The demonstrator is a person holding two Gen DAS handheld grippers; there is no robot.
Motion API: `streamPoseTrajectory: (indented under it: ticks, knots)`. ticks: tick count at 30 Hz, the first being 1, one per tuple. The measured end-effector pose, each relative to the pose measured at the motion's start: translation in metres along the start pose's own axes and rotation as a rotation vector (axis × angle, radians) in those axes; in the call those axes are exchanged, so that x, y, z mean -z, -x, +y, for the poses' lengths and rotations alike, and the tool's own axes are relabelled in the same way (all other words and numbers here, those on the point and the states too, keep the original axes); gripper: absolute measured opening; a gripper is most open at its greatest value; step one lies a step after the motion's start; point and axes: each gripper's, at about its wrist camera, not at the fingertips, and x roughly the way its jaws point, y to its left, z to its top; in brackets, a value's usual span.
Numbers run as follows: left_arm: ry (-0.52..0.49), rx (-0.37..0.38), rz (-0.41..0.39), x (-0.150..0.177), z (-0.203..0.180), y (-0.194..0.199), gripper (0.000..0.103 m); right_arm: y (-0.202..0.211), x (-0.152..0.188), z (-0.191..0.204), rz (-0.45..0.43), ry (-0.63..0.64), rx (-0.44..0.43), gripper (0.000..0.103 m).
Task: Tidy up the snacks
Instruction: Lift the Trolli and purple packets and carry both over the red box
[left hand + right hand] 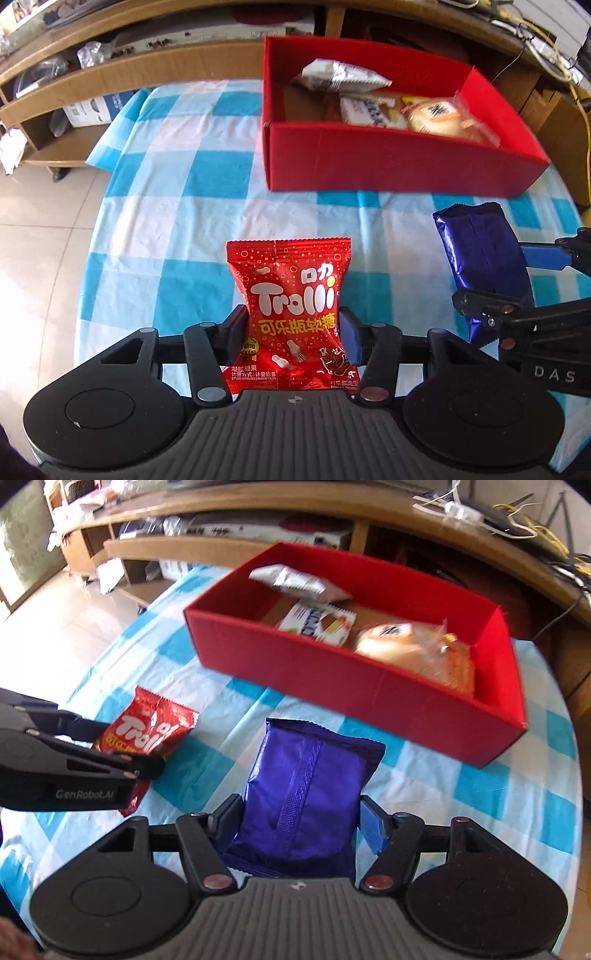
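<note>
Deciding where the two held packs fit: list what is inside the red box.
The red box holds a silver-white packet at the back, a white printed packet in the middle and a wrapped round bun toward its right end. Brown floor shows at left; anything beneath the packets is hidden.

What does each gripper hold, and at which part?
Left gripper clamps the red Trolli gummy packet across its middle sides; right gripper clamps the shiny purple foil packet at its lower sides.

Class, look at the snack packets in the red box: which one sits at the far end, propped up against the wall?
The silver-white packet in the red box: it leans at the far end, while the other packets lie lower, nearer the front.
</note>
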Motion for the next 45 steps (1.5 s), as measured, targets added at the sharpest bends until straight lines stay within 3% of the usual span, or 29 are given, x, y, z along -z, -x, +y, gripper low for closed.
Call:
streamPoseTrajectory:
  ticks: [19,45]
  knots:
    - [0.010,0.068,-0.095,-0.033,-0.024,0.022,0.059,0.022,-0.026,-0.023,-0.096,-0.073,0.010,0.082]
    - [0.002,0.035,-0.217,-0.092,-0.050,0.032,0.057,0.035,-0.066,-0.065,-0.202,-0.184,0.052,0.082]
